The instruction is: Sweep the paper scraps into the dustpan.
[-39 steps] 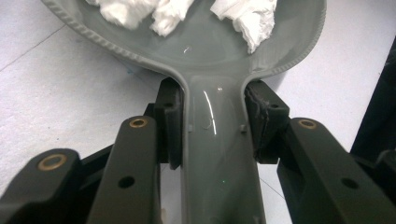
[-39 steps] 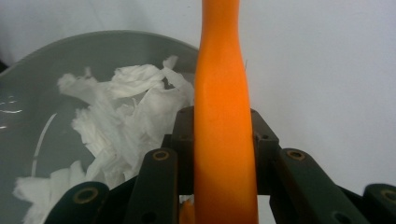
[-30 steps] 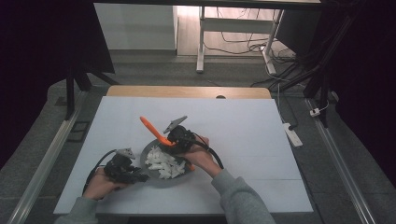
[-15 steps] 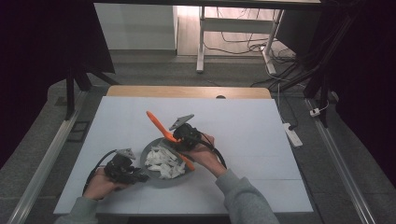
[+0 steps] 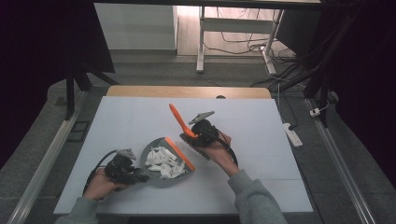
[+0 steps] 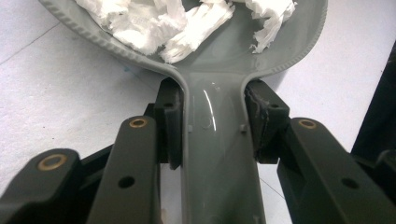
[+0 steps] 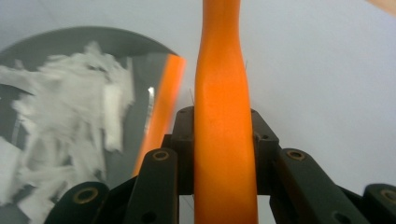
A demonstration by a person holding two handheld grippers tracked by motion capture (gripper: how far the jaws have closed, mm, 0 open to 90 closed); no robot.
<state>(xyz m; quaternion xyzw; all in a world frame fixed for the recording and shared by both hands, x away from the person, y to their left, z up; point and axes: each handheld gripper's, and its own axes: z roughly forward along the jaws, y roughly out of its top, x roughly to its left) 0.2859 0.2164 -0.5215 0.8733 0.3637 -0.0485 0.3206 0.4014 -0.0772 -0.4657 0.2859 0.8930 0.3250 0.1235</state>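
A grey plastic dustpan [image 5: 161, 175] lay flat on the white table [image 5: 261, 186], near its front edge and left of centre, with an orange strip [image 5: 180, 153] along its mouth. A loose heap of torn white paper scraps [image 5: 162, 162] filled its bowl. The left gripper [image 5: 125, 169] was clamped on the dustpan's grey handle [image 6: 219, 163], one jaw pressed to each side just behind the bowl. The handle ran toward the person's left, so the mouth faced right and away. Just beyond that mouth the right gripper [image 5: 200, 133] gripped the orange handle of a hand brush [image 5: 181, 122], jaws tight on both sides. The handle's long axis rose steeply, tilted up and away toward the table's far-left, its free end high above the surface. The brush head was hidden under the hand. Bare white tabletop lay open on all sides, widest toward the far edge and the right side.
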